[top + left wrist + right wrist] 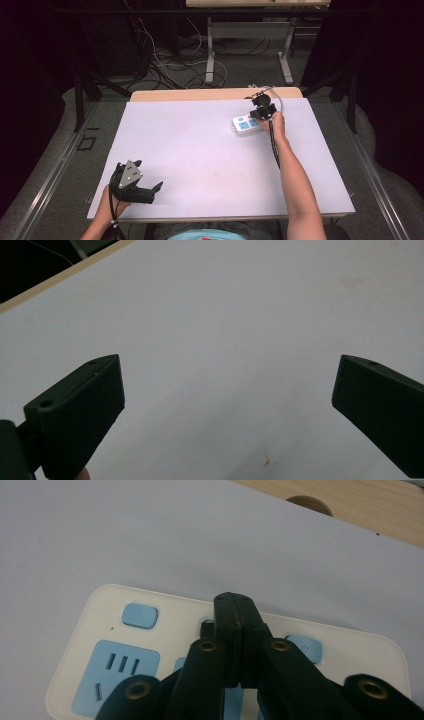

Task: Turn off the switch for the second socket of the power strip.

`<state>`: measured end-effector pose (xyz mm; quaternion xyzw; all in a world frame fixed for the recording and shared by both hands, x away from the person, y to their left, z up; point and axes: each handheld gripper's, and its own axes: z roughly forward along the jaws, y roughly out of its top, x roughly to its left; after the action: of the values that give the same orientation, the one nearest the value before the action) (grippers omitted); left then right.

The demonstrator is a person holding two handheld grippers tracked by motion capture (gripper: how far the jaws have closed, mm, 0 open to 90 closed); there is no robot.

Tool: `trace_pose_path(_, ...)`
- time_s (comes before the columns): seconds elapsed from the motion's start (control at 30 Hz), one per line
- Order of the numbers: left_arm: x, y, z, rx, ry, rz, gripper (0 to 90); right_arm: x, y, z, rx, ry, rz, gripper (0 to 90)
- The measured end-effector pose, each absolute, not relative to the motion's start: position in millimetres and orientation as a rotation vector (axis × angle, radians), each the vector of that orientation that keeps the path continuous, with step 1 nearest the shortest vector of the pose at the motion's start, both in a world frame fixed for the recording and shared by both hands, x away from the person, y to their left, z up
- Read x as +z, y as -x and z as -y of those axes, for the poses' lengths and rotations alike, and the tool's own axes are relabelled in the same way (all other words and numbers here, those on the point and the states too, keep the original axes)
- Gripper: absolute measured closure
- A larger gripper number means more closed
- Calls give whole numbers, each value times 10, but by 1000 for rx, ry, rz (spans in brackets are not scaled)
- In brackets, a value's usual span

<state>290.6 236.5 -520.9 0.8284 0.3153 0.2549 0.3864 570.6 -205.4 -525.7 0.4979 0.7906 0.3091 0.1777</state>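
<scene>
Two grippers: right gripper [262, 111] over power strip [245, 124] near far table [200, 150] edge.

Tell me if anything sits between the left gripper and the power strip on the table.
Nothing visible does. The left gripper sits open at the near left of the table, and bare white surface runs from it to the power strip, where the right gripper is closed over it.

beyond the right gripper [263, 107], grey floor [240, 62] held tangled cables [165, 65] and a second table's metal legs [210, 55]; black curtains [30, 75] hung left of the left gripper [142, 187]
</scene>
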Motion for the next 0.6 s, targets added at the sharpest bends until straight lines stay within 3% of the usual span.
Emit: trace_pose_path(0.6, -5207, -2906, -2364, 651, -2107, -803, 2, -5244, -5709, 2038, 846, -1391, -2239, 900)
